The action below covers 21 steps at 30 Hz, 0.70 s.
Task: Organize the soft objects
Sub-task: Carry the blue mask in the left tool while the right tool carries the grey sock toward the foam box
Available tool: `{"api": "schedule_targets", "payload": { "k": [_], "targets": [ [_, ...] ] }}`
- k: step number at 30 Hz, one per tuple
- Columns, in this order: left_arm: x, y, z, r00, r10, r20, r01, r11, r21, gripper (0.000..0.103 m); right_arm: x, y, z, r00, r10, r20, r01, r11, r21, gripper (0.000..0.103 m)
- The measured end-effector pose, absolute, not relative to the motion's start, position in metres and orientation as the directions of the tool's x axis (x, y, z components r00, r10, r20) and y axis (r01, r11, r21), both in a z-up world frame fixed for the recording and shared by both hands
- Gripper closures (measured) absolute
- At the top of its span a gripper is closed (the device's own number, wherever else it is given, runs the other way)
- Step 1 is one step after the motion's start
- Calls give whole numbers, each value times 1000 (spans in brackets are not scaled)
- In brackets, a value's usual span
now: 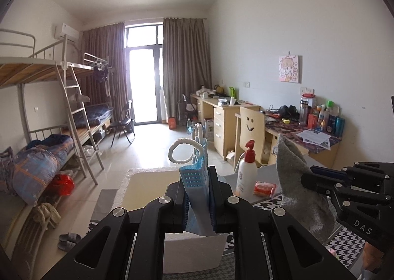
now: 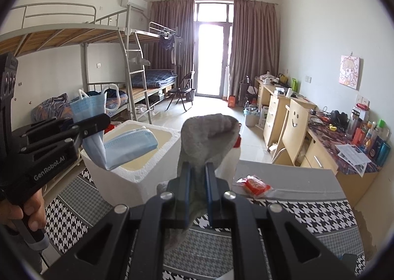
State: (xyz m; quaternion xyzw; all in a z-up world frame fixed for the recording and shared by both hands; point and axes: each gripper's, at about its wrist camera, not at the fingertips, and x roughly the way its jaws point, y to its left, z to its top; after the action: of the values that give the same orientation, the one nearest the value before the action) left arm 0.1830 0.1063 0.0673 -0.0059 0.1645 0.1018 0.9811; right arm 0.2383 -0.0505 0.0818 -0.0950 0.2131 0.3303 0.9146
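Holding two soft items aloft over the table (image 2: pixel 307 196), none yet seen laid inside the foam box (image 2: pixel 138 181), which serves as landmark throughout. Item 1, left of the box in the right wrist view: left gripper (image 2: pixel 98 120), jaws clamped on a blue mask (image 2: pixel 128 148); the mask's body hangs over the box's near-left corner, its white ear loops standing above the fingers; not released, and no part can be confirmed touching the box. In the left wrist view the same mask (image 1: pixel 197 181) is pinched upright between the pads, with the box (image 1: pixel 147 186) directly behind and below. Item 2, right of the box: right gripper (image 2: pixel 197 181), jaws closed on a grey sock (image 2: pixel 206 137); the sock stands up from the fingers, its lower part dangling toward the cloth, apart from the box. Item 3, further right of the box, on the table: a red packet (image 2: pixel 256 185), lying loose, untouched. Item 4, behind the sock, just right of the box: a pump bottle (image 1: pixel 246 171), upright; hard, likely not part of the sorting. Box interior: what shows is bare; contents otherwise cannot be told. Status, judged: both items picked, neither deposited; mask nearest to placement, sock to follow; the packet's softness and place in the task are uncertain.
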Motion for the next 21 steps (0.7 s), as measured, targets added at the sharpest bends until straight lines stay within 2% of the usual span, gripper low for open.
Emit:
{"api": "schedule_targets", "payload": {
  "k": [11,21],
  "targets": [
    [194,124,64,905,256,-338,-267,964,17,89,245,-27,83,653,596,-468,-686,727,-32,89],
    [211,142,53,871,289,-396,-309,951,13,89,247,-17,85,635,611,-473,-704,710,-28,89]
  ]
}}
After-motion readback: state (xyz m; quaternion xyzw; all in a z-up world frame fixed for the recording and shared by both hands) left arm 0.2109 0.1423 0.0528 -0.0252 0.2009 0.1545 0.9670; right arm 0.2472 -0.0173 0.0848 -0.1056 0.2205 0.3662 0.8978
